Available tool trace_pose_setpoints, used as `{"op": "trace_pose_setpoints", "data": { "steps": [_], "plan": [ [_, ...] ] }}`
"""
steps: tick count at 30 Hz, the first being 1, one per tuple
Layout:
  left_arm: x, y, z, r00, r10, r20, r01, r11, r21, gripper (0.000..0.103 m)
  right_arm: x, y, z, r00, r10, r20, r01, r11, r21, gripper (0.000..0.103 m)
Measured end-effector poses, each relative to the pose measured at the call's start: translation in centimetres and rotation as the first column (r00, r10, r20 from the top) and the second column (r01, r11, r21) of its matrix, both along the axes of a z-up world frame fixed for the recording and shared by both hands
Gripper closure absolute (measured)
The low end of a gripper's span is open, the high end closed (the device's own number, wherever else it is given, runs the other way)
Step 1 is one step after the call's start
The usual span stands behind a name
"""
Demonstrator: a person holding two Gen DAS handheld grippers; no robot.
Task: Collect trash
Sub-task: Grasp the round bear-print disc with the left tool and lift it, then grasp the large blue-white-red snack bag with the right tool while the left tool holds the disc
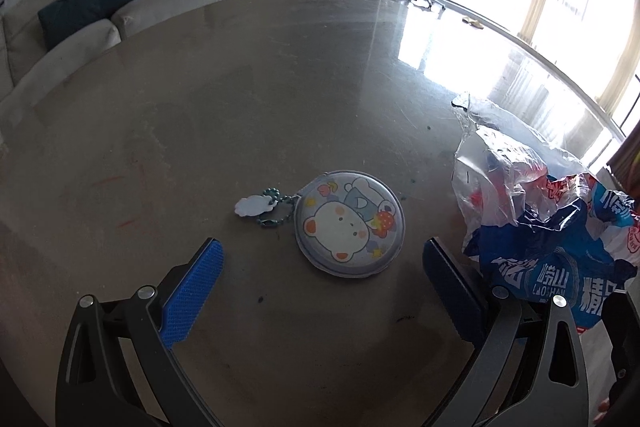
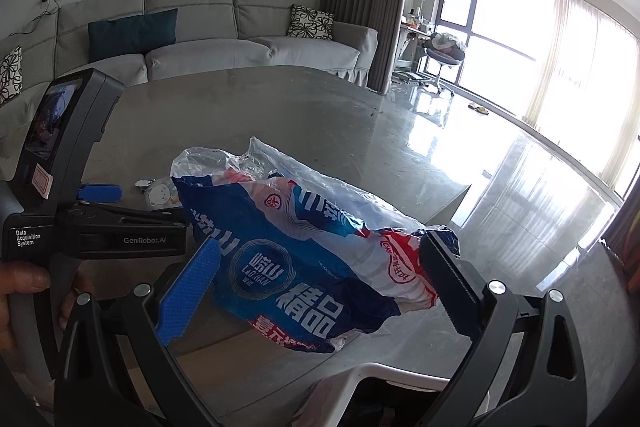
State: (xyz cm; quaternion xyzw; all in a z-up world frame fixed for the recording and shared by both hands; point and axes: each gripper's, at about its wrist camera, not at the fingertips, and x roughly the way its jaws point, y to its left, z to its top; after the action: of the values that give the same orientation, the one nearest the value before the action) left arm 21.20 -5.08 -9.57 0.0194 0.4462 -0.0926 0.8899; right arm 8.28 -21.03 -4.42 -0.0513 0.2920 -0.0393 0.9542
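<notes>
Wrapper crumpled on tabletop near front edge, between fingers of right hand-held gripper, spread wide, not pinching. Probably light, soft, slick film; pinch thick bunched fold. Left hand-held gripper wide, empty, over pouch.

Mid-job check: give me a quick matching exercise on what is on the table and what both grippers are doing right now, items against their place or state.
Items
1. round bear pouch
2. blue and white plastic bag
3. left gripper
4. right gripper

Places or states
A. open, the crumpled bag between its fingers
B. crumpled near the table's right side
C. open, above the table short of the pouch
D. flat on the table, bead chain and white tag at its left

Pairs: 1-D, 2-B, 3-C, 4-A
</notes>
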Motion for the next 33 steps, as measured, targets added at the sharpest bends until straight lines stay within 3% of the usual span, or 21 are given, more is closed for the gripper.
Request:
{"op": "trace_pose_setpoints", "data": {
  "steps": [3, 8, 12, 24, 33],
  "plan": [
    [0.3, 0.0, 0.0, 1.0, 0.001, 0.001, -0.001, 1.0, 0.02, 0.007, -0.1, 0.0, 0.0, 1.0, 0.001, -0.001, -0.001, 1.0, -0.002, 0.004],
    [0.4, -0.7, 0.3, 0.999, -0.028, 0.017, 0.027, 0.997, 0.066, 0.023, -0.1, 0.0, 0.1, 1.0, 0.0, 0.004, 0.0, 1.0, -0.004, 0.004],
    [0.1, -1.5, 0.8, 0.998, -0.056, 0.038, 0.053, 0.995, 0.08, 0.045, -0.1, 0.0, 0.0, 1.0, 0.0, 0.005, 0.0, 1.0, -0.003, 0.004],
    [-0.4, 0.0, 1.8, 0.998, -0.023, 0.053, 0.02, 0.997, 0.071, 0.047, 0.2, -0.1, -0.1, 1.0, 0.004, 0.003, -0.004, 1.0, 0.006, 0.004],
    [-4.1, 1.8, 5.7, 0.987, -0.005, 0.158, -0.008, 0.997, 0.082, 0.047, 0.4, -0.3, -0.3, 1.0, 0.001, 0.012, -0.002, 1.0, 0.024, 0.004]
  ]
}}
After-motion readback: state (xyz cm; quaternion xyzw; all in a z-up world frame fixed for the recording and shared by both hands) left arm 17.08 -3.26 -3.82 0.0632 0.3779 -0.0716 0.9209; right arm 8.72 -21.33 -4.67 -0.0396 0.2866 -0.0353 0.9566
